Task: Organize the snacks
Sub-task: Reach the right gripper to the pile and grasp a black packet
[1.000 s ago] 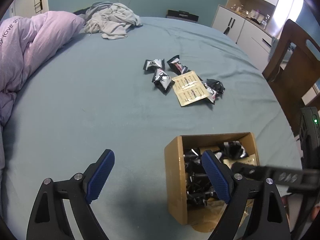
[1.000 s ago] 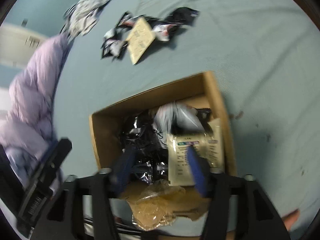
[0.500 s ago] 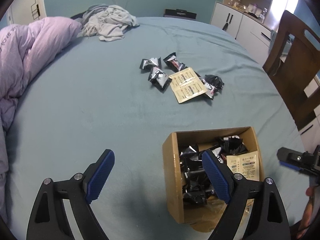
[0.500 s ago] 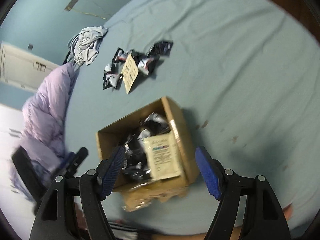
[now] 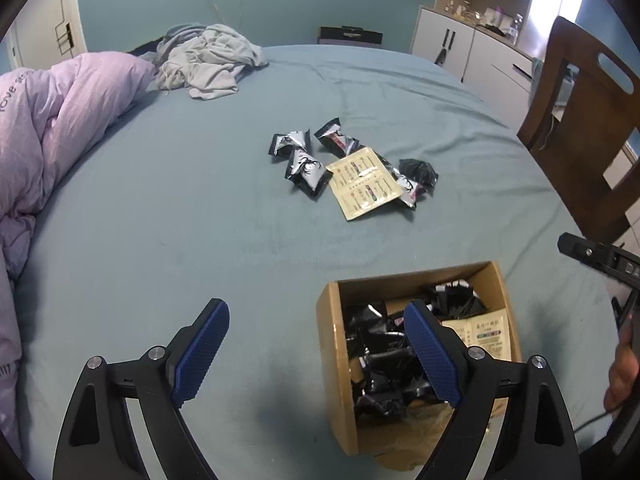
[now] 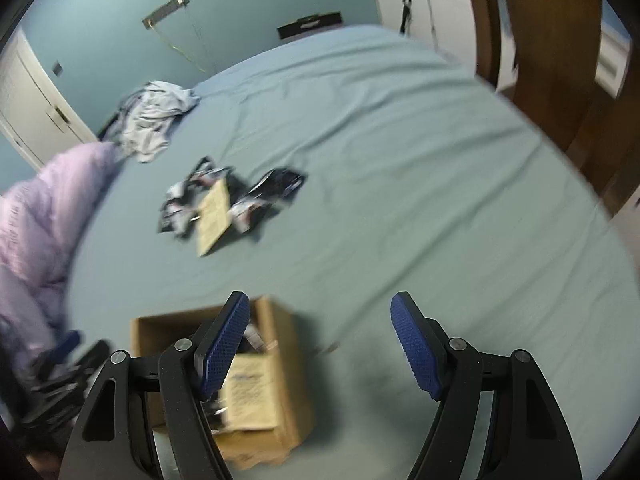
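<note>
Nearest, the left gripper [image 5: 316, 348] is held w/ fingers wide apart, nothing between; one blue pad overlaps the cardboard box [image 5: 334, 364] in view. The right gripper [image 6: 320, 344] is likewise spread & empty above the bed [image 6: 400, 184]. The box is seen packed w/ black snack packets [image 5: 380, 360] plus a beige sachet [image 5: 486, 334]. Farther up the sheet, well apart from the box, loose black packets [image 5: 306, 168] are scattered round a beige sachet sheet [image 5: 364, 188]. Beyond: grey clothes [image 5: 208, 60], a pink duvet [image 5: 60, 120].
</note>
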The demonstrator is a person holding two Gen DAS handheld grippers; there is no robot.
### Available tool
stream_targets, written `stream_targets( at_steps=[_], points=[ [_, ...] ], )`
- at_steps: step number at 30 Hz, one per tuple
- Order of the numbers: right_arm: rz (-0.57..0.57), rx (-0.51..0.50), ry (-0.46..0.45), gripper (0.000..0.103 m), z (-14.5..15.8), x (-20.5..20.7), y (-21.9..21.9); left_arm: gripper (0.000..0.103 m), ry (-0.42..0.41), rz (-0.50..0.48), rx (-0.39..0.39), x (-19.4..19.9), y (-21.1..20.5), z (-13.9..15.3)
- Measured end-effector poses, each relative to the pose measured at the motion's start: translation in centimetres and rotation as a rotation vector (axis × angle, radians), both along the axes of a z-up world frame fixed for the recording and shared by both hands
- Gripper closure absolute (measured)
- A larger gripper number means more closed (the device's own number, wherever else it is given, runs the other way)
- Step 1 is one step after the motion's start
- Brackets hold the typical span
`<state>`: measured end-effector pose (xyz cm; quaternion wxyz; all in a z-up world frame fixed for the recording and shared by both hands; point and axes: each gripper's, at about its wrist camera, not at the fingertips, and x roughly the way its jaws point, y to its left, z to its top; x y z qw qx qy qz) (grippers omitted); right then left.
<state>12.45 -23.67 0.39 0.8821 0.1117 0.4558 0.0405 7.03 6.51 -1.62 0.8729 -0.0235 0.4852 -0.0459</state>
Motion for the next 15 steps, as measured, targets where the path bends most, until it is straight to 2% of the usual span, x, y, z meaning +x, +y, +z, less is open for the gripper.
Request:
stream_targets(
  at_steps=[1, 3, 7, 11, 15],
  points=[
    [0.026, -0.060, 0.011, 0.030, 0.2, 0.6, 0.5, 0.012, 0.008, 0.002, -0.010, 0.2, 0.1, -0.1],
    [0.080, -0.116, 0.036, 0.030, 0.5, 1.6, 1.4, 0.012, 0.035, 0.000, -0.040, 0.6, 0.2, -0.5],
    [0.195, 0.006, 0.071, 0.030, 0.7, 4.2, 2.2, 0.012, 0.063, -0.007, -0.058, 0.9, 0.2, -1.0],
    [0.190, -0.021, 0.123, 0.030, 0.1, 8.0, 3.2, 0.012, 0.069, 0.002, -0.085, 1.1, 0.5, -1.0],
    [0.207, -0.055, 0.209, 0.030, -2.1, 13.2, 5.2, 0.012, 0.078, -0.008, -0.092, 1.3, 0.3, -1.2]
  ],
)
